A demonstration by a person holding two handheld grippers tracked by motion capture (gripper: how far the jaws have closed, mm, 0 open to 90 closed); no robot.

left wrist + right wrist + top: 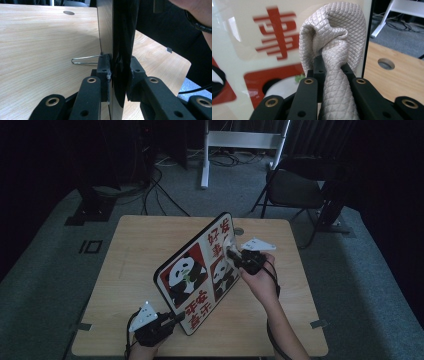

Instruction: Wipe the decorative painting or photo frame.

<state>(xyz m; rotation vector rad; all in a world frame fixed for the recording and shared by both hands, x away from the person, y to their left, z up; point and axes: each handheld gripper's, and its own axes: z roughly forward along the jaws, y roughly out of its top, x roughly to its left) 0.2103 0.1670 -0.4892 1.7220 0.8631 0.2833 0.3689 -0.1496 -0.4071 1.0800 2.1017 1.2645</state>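
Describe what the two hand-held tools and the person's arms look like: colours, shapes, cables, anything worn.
Both tools are black. The left tool and the right tool each carry a pale grey three-cornered plate on top. Up close, their jaws are flat black links with brass-ringed rivet holes. A black cable trails from each. The forearms are bare, with no sleeves in sight; a dark band circles the right wrist.

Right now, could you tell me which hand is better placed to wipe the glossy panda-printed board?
The right. Its gripper is shut on the bunched beige quilted cloth against the board's printed face, while the left gripper clamps the board's lower edge, propping it tilted.
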